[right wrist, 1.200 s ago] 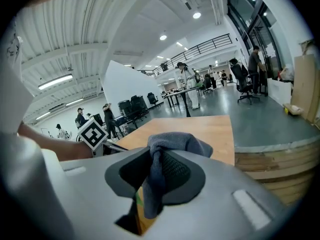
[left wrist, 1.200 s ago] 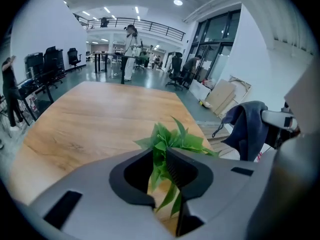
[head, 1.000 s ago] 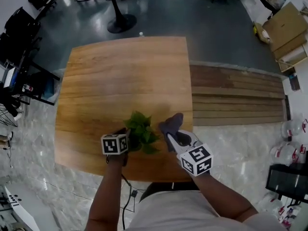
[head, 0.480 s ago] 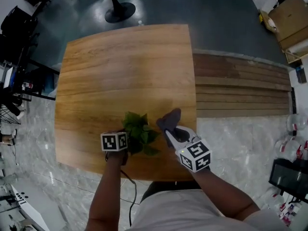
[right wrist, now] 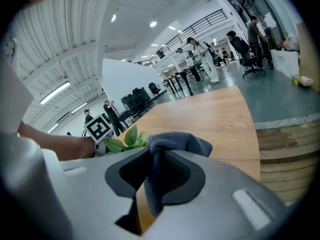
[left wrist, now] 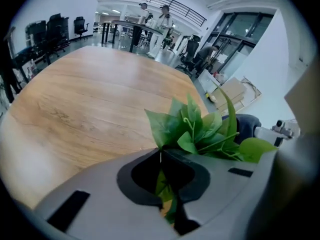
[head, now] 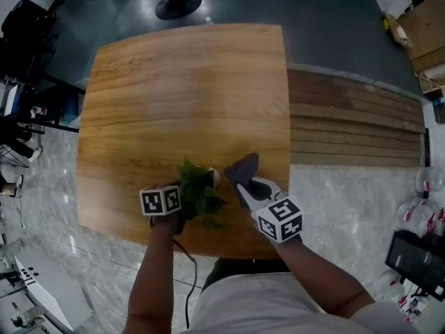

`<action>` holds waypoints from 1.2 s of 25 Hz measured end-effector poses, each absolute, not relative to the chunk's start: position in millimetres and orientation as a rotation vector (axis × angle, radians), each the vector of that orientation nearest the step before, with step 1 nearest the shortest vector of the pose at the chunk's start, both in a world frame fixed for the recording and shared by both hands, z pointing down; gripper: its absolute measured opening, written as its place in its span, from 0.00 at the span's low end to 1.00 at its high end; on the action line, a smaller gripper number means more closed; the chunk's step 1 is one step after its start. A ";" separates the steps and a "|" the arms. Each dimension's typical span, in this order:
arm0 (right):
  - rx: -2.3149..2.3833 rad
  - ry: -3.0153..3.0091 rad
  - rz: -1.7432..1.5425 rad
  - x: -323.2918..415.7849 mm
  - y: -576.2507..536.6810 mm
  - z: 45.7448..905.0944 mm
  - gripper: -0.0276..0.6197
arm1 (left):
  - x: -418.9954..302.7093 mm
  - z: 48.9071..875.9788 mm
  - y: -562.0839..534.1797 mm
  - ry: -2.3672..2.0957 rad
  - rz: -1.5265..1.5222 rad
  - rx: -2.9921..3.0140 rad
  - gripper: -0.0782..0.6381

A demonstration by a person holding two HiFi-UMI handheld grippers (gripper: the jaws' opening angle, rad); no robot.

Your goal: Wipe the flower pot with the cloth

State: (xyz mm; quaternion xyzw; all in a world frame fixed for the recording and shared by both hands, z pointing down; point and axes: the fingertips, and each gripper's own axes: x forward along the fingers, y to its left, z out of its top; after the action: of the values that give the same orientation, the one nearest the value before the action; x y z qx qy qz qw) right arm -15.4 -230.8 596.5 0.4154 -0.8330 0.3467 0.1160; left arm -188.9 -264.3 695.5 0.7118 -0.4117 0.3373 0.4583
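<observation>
A small green plant stands near the front edge of the wooden table; its leaves hide most of the flower pot. My left gripper is at the plant's left side, shut on its leaves, and a leaf shows between the closed jaws in the left gripper view. My right gripper is just right of the plant, shut on a dark grey cloth. The cloth bunches out over the jaws, close to the leaves.
The table's front edge runs right under both grippers. A slatted wooden platform adjoins the table's right side. A round table base stands on the dark floor beyond, and cardboard boxes lie at the far right.
The right gripper with the cloth has come a little closer to the plant. The left gripper stays shut on the plant, and a pale spot now shows between plant and cloth.
</observation>
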 end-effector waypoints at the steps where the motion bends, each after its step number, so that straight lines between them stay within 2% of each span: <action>1: 1.204 -2.454 1.035 -20.5 -232.3 599.1 0.14 | -189.9 695.8 -262.8 -1.011 0.802 1.745 0.13; 10: 1.079 -2.574 1.155 -90.4 -238.7 631.7 0.14 | -189.9 712.6 -239.9 -0.972 0.532 1.632 0.13; 17: 1.159 -2.454 1.213 -79.9 -250.9 698.8 0.14 | -201.8 719.8 -237.8 -0.983 0.463 1.610 0.13; 20: 1.164 -2.418 1.262 -75.7 -251.7 708.6 0.14 | -200.1 717.3 -241.0 -0.993 0.521 1.666 0.13; 27: 0.984 -2.607 1.202 -90.7 -241.4 633.8 0.14 | -185.2 702.1 -244.1 -0.956 0.831 1.883 0.13; 30: 0.987 -2.596 1.188 -83.3 -246.0 647.9 0.14 | -178.2 698.5 -248.3 -0.925 0.924 1.956 0.13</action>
State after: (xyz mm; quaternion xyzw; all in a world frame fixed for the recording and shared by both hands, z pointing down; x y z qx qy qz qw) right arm -83.3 -246.0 647.9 0.3260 -0.8579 0.3926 0.0602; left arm -178.2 -248.3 698.5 0.7676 -0.3631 0.3626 0.3841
